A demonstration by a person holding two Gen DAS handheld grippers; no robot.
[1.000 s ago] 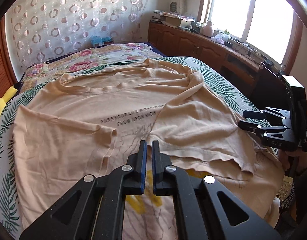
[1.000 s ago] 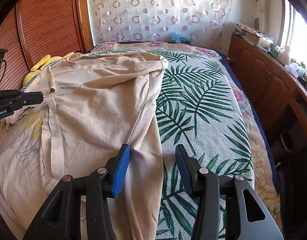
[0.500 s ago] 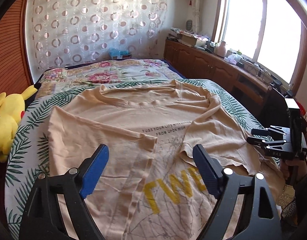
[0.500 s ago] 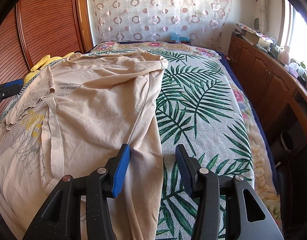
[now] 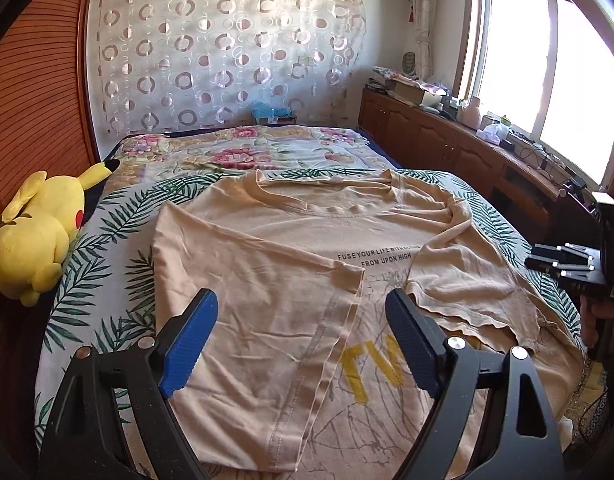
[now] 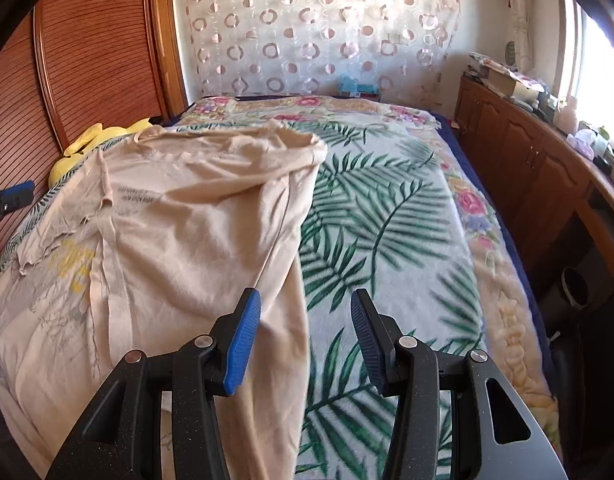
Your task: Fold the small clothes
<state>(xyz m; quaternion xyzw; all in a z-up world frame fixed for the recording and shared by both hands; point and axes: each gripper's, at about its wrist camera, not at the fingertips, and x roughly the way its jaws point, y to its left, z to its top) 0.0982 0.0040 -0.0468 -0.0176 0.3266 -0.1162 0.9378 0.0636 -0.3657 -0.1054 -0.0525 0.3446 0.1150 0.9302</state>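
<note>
A beige T-shirt [image 5: 291, 280] with black lettering and yellow letters lies on the bed, both side panels folded in over its middle. It also shows in the right wrist view [image 6: 179, 232]. My left gripper [image 5: 303, 344] is open and empty above the shirt's lower part, holding no cloth. My right gripper [image 6: 305, 340] is open and empty over the shirt's right edge and the bedspread. The right gripper also shows at the right edge of the left wrist view [image 5: 563, 260].
The bed has a palm-leaf bedspread [image 6: 387, 220] and a floral blanket [image 5: 243, 152] at the far end. A yellow plush toy [image 5: 39, 236] lies at the bed's left edge. A wooden cabinet [image 5: 459, 148] with clutter runs along the window on the right.
My left gripper was shut over the shirt's middle, then opened and drew back and up. The left panel now lies folded over. My right gripper shifted only slightly.
</note>
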